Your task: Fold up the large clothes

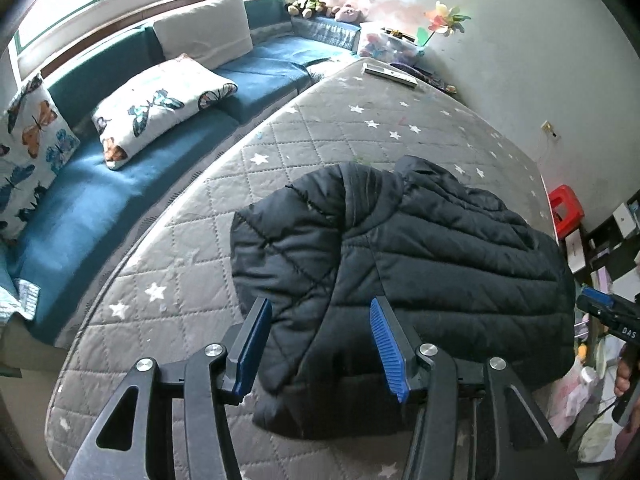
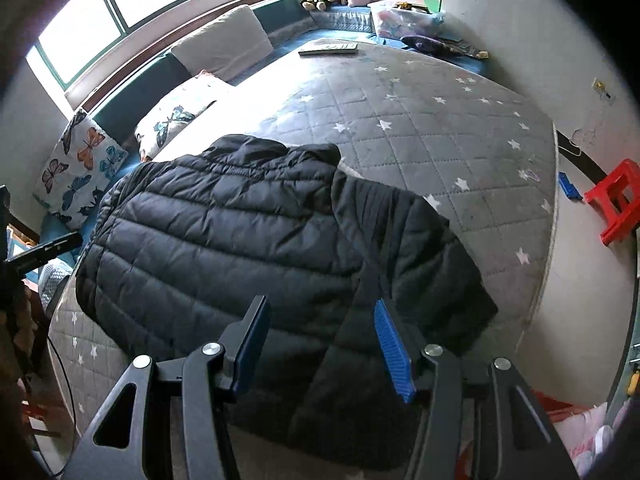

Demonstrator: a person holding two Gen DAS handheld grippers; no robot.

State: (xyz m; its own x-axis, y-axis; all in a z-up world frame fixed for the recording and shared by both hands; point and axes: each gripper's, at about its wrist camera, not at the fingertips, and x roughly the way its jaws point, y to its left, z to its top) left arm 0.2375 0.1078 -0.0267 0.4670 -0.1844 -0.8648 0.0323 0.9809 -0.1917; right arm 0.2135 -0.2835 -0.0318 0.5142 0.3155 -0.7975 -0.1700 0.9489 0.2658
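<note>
A black quilted puffer jacket [image 1: 420, 264] lies on the grey star-patterned mattress [image 1: 320, 140], with one sleeve folded in over its body. In the right wrist view the jacket [image 2: 224, 236] spreads across the near left of the mattress [image 2: 440, 128], its right sleeve [image 2: 408, 240] lying toward the near edge. My left gripper [image 1: 320, 308] is open and empty, hovering above the jacket's near left part. My right gripper [image 2: 320, 310] is open and empty, above the jacket's near hem. The right gripper also shows at the right edge of the left wrist view [image 1: 612, 312].
A blue bench with butterfly cushions [image 1: 160, 100] and a white cushion [image 1: 204, 32] runs along the window. Soft toys [image 1: 312, 0], a toy box [image 1: 392, 46] and a flat remote-like item [image 1: 390, 74] sit at the far end. A red stool [image 2: 618, 204] stands on the floor at the right.
</note>
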